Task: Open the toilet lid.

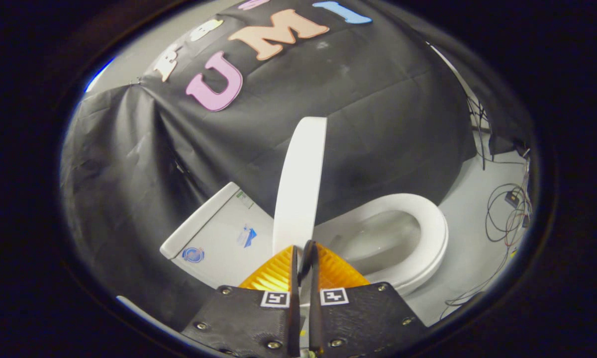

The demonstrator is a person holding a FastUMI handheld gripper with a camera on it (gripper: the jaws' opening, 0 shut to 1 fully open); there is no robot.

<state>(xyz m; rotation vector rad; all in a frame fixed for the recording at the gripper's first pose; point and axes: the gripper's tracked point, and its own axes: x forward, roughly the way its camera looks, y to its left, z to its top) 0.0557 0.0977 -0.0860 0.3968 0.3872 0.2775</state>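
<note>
The lid [300, 184] stands raised, seen nearly edge-on, rising from just ahead of the fingers up against the black cloth wall [378, 99]. The gripper [303, 248] has its two fingers drawn almost together, only a thin slit between them, and the lid's near edge sits right at their tips; it looks pinched there, though the contact itself is hidden behind the tips, so a firm hold cannot be confirmed. To the right lies the seat [430, 223], down on the bowl [378, 238], whose inside is open to view. To the left is the tank [214, 233]; cables [507, 214] trail on the floor at far right. The lifting step seems well along, with the lid near upright. The next move probably calls for easing the lid further left until it leans on the tank, then parting the fingers and backing away without dragging it down.
</note>
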